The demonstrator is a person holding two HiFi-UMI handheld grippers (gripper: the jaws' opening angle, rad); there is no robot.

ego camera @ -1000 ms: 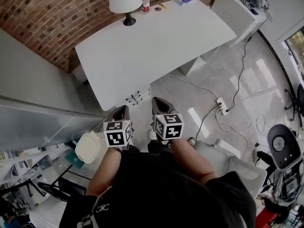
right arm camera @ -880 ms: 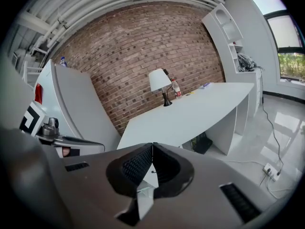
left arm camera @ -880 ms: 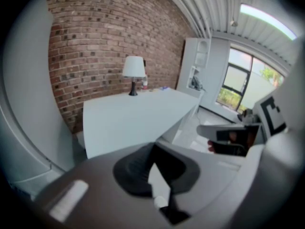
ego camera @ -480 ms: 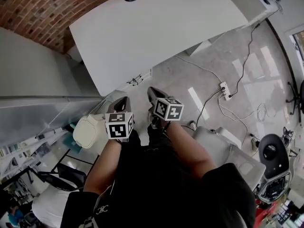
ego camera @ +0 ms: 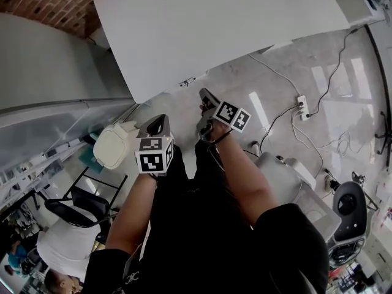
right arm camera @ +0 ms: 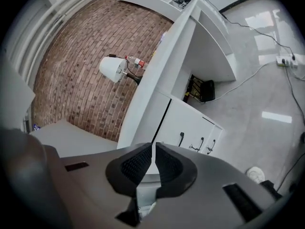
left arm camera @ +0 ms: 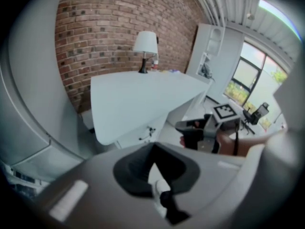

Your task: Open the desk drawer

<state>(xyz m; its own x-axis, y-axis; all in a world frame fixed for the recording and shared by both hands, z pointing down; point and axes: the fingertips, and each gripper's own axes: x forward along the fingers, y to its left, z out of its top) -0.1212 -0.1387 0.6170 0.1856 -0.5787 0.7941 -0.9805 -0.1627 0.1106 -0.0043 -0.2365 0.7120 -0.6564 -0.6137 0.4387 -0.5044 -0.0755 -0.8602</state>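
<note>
The white desk (ego camera: 214, 23) fills the top of the head view. Its drawer unit (right arm camera: 195, 128) hangs under the near edge and carries three black handles (right arm camera: 201, 143), seen small in the head view as handles (ego camera: 187, 81). My right gripper (ego camera: 206, 97) is shut and empty, held in the air just short of those handles; in its own view the right gripper (right arm camera: 153, 149) points at the drawer fronts. My left gripper (ego camera: 157, 124) hangs lower and further left, its jaws together with nothing in them. From the left gripper (left arm camera: 153, 149) I see the desk (left arm camera: 138, 99) and the right gripper (left arm camera: 195, 130).
A lamp (right arm camera: 113, 68) and a bottle (right arm camera: 137, 61) stand at the desk's far end by the brick wall. A cream seat (ego camera: 113, 146) is at my left. A power strip (ego camera: 301, 106) with cables lies on the floor, and a white chair (ego camera: 300, 192) stands at the right.
Both grippers have sunk toward the drawer unit. The right gripper has rolled, so its marker cube now sits tilted. The head view has tipped down and the lamp has left it.
</note>
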